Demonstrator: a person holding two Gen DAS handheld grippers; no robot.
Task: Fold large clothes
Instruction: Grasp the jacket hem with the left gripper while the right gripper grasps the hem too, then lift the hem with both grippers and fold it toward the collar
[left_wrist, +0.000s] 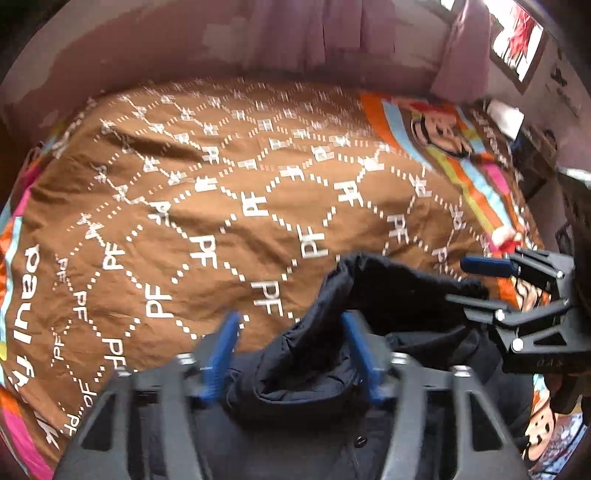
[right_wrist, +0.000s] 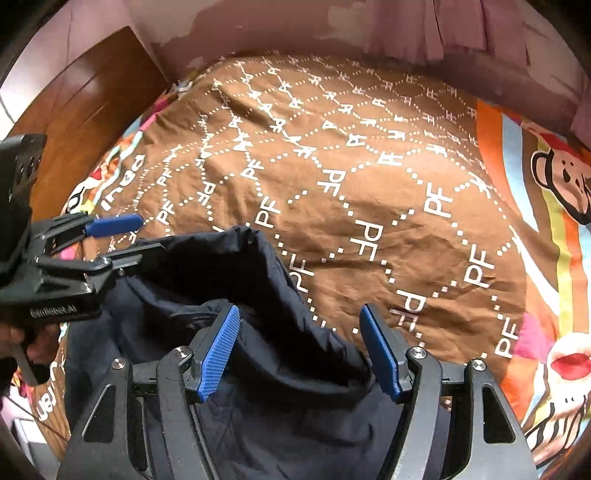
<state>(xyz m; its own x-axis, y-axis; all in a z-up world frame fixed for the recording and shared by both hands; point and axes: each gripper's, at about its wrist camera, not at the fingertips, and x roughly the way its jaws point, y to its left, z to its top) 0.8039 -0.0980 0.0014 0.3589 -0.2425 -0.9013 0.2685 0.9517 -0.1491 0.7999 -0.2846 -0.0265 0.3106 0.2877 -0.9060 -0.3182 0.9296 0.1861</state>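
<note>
Two grippers pointed steeply down over a brown quilted bedcover (left_wrist: 221, 221) with white dotted diamonds and striped cartoon borders. Dark navy padded jacket (left_wrist: 314, 354), puffy and crumpled, lay at the cover's near edge. Left gripper (left_wrist: 295, 350) pinched a raised jacket fold, blue ribbed pads. Right gripper (right_wrist: 303, 347) held another fold between half-wide jaws.

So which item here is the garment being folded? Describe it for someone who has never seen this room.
Start from the bed, covered by a brown bedspread printed with white dotted diamonds and PF letters. At its near edge, between both grippers, lies a dark navy padded jacket. It is the only plain, unpatterned fabric on the bed.
</note>
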